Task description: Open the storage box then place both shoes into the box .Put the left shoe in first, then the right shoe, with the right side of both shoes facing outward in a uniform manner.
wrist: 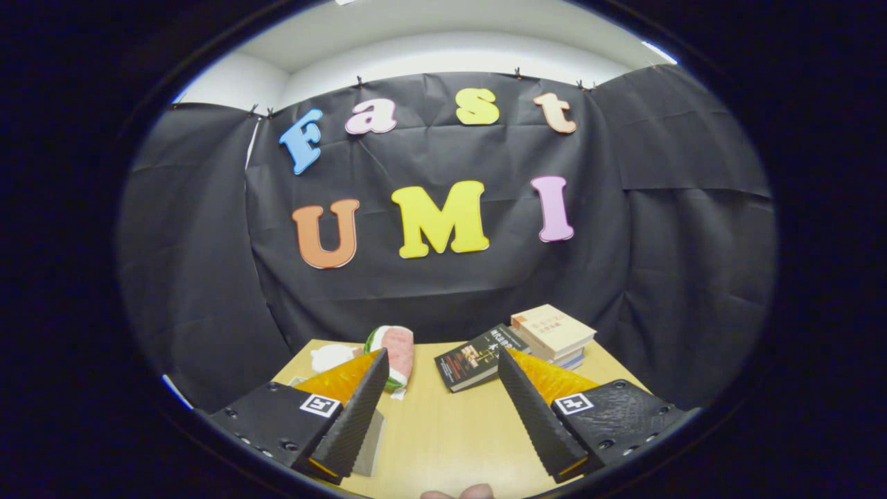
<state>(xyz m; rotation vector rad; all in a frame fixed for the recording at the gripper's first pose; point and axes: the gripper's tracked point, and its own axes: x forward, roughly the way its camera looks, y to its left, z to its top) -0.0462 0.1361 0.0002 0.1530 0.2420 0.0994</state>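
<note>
My gripper [442, 357] is open and held above a light wooden table [443, 430], its two fingers [353, 409] spread wide with nothing between them. A grey flat piece [372, 443] shows just under the left finger; what it is I cannot tell. Bare tabletop lies between the fingers.
Beyond the left finger lie a watermelon-slice plush [398, 353] and a white soft thing [331, 357]. Beyond the right finger, a dark book [475, 359] lies flat beside a stack of books [554, 334]. Black cloth walls close the table's far side. A person's fingertip [459, 493] shows below.
</note>
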